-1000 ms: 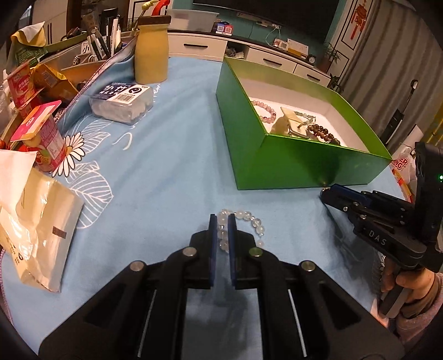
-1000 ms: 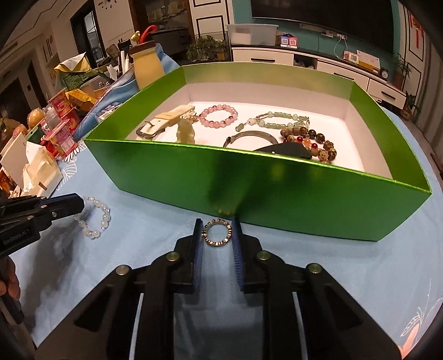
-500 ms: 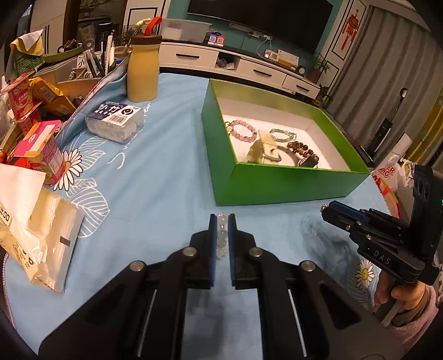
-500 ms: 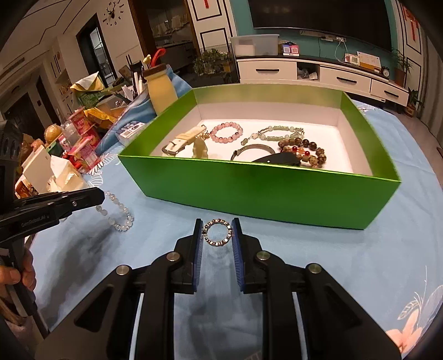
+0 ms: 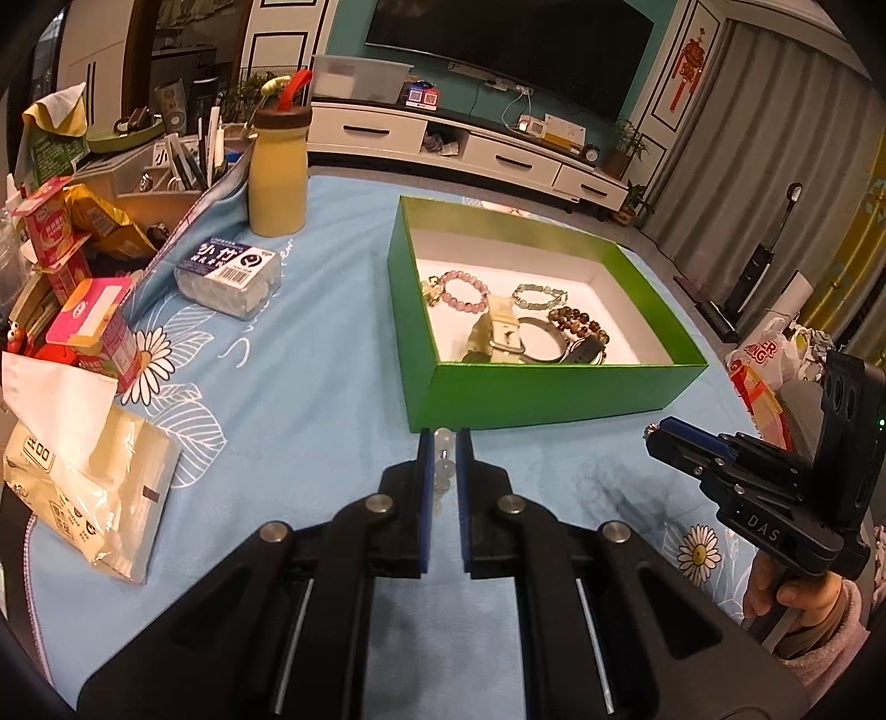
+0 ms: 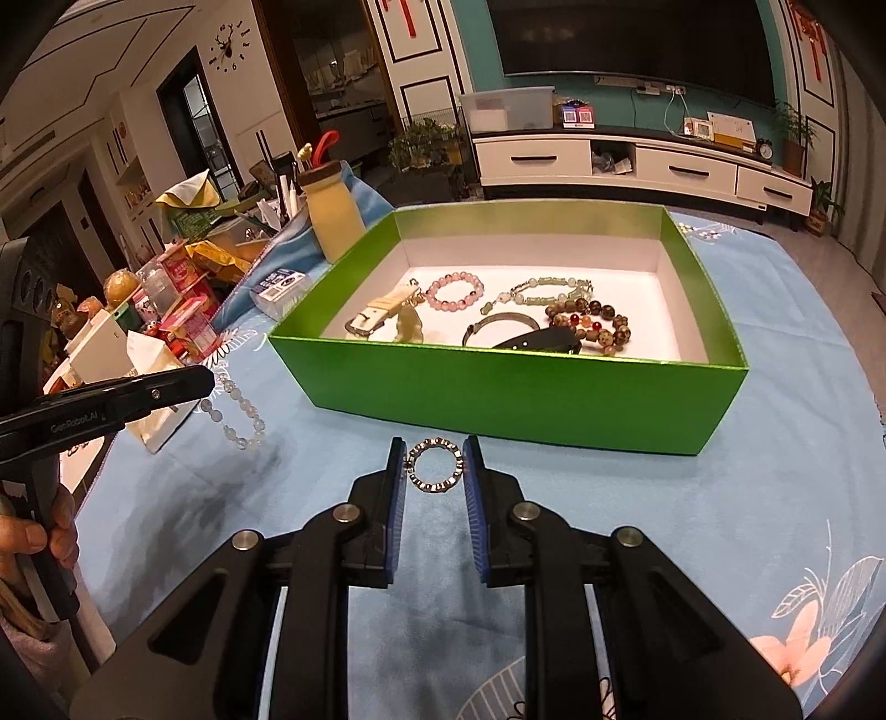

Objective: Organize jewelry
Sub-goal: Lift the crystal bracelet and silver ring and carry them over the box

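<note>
- Surface and room: a table under a light-blue cloth printed with white daisies and leaves (image 5: pixel 310 343) stood in a living room; a white low cabinet (image 6: pixel 637 160) and a dark wall screen (image 6: pixel 626 39) lay at the far side.
- Clutter at the left edge: a matte yellow cylindrical bottle with a brown lid (image 5: pixel 277 177), a clear plastic pack with a blue label (image 5: pixel 227 277), pink cartons (image 5: pixel 94 332) and a cream soft pack of tissues (image 5: pixel 94 493).
- Container: an open rectangular green cardboard box with a white floor (image 6: pixel 515 387) held a pink bead bracelet (image 6: pixel 454 291), a pale green bead strand (image 6: pixel 545 291), a brown mottled bead bracelet (image 6: pixel 595 321), a grey metal bangle (image 6: pixel 498 324) and a cream strap with a buckle (image 6: pixel 376 315).
- Left gripper (image 5: pixel 443 443): its blue-padded jaws were clamped on a bracelet of clear round glassy beads (image 6: pixel 235 410), which hung in a loop off the cloth, near and left of the box.
- Right gripper (image 6: pixel 434 465): its jaws were closed on a thin silver segmented ring-shaped bracelet (image 6: pixel 434 465), held by its edges in front of the box's near wall.
</note>
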A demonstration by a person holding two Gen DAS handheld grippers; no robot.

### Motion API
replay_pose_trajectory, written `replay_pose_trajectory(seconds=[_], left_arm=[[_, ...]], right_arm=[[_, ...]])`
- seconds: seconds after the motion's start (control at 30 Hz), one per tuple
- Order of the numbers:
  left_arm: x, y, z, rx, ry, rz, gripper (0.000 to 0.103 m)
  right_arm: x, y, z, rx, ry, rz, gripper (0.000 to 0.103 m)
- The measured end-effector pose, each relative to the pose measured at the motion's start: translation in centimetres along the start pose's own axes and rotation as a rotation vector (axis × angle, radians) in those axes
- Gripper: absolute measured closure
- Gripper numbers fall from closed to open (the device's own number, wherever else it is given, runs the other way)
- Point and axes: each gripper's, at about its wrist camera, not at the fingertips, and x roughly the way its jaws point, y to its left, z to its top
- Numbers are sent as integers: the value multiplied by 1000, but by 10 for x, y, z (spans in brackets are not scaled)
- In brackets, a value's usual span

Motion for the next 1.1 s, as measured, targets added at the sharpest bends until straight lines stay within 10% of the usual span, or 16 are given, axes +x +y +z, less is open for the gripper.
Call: replay_pose_trajectory(seconds=[1.1], left_arm=[[5, -45, 79, 53, -41, -88, 96]], right_arm=[[-38, -13, 42, -10, -116, -10, 82]])
